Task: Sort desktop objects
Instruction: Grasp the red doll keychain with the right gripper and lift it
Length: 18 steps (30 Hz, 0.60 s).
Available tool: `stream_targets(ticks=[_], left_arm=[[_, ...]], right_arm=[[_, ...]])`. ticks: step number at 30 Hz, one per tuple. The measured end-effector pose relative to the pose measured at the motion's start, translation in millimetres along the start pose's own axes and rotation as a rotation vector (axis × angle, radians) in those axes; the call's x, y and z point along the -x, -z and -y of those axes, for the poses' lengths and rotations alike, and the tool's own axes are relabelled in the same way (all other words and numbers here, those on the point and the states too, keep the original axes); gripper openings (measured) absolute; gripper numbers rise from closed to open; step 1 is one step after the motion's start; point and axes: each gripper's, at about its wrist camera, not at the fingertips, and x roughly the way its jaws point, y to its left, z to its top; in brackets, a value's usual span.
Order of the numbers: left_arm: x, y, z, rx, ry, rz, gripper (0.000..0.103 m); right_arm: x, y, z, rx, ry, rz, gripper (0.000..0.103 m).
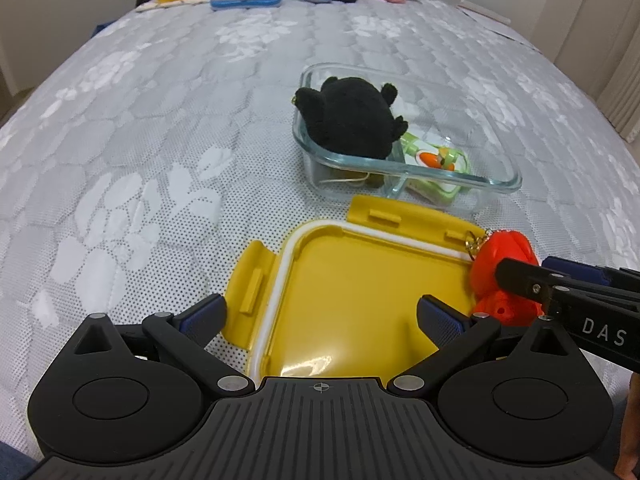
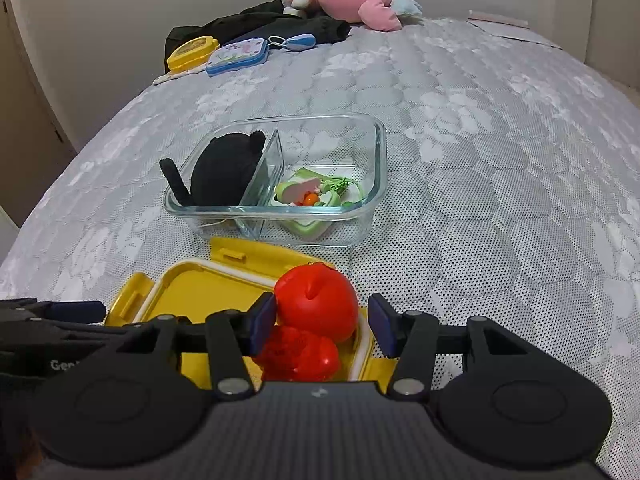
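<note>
Right gripper [image 2: 322, 322] is seen spread around the red toy [image 2: 316, 304], only its left pad touching; the toy's lower half is hidden. Left gripper [image 1: 320, 312], spread empty, is held over the yellow lid [image 1: 360, 280].

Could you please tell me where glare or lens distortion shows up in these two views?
Left wrist view: a soft glare patch on the yellow lid near the gripper; the bedspread bulges like a dome. Right wrist view: the same bulge, dark corners, a faint sheen on the red toy.
</note>
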Motion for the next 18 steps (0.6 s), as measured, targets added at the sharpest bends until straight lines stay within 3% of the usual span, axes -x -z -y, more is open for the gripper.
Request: stream_targets(ticks=[14,16,18], left_arm=[[-0.1,-0.9,-1.0,0.002,0.000,-0.001,0.103],[0.4,-1.3,-1.6,0.005,0.005,0.002,0.103],[1.0,-1.5,-1.0,0.004,0.007,0.006,0.103]], right_arm=[[-2.6,0.1,1.8,-0.015,0.010,-0.010,0.061],[-3.4,1.0,1.9,-0.014,0.001,-0.011,0.059],[-5.1,2.3,0.8,-0.012,-0.019,-0.018,0.052]])
